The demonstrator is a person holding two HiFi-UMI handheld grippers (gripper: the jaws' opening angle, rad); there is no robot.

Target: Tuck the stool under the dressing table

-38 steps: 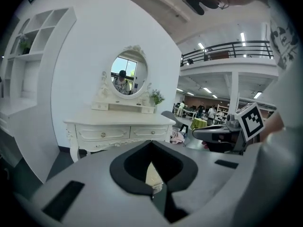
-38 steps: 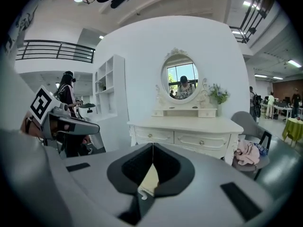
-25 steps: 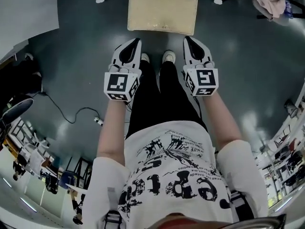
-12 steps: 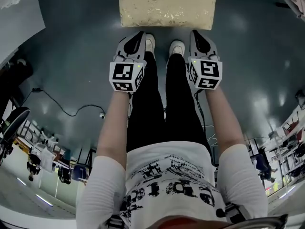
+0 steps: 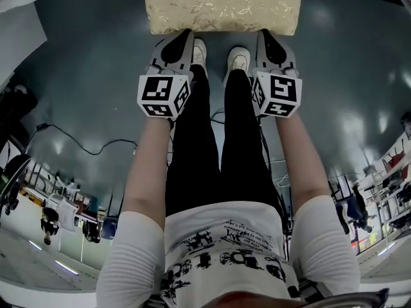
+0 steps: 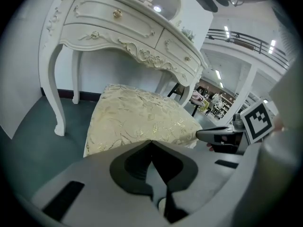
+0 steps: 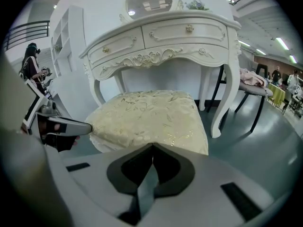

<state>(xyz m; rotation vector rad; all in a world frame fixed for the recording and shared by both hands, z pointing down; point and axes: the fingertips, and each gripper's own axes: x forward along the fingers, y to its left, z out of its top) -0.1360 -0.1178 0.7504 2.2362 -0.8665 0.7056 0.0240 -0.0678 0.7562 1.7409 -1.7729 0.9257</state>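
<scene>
Left gripper (image 5: 184,34): we see its jaws pressed together, holding nothing; tips at the near left edge of the stool (image 5: 222,5)
Stool: we find it on the dark floor (image 5: 83,76), straight ahead of us; its gold-patterned seat faces the gap between the legs of the dressing table (image 7: 161,41)
Dressing table: white, carved; just beyond the stool
Right gripper (image 5: 264,34): jaws likewise clenched on nothing; tips at the stool's near right edge

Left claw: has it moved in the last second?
Yes. The left claw went forward toward the stool: earlier a gap lay between its tip and the seat's near edge; now the tip reaches that edge.
</scene>
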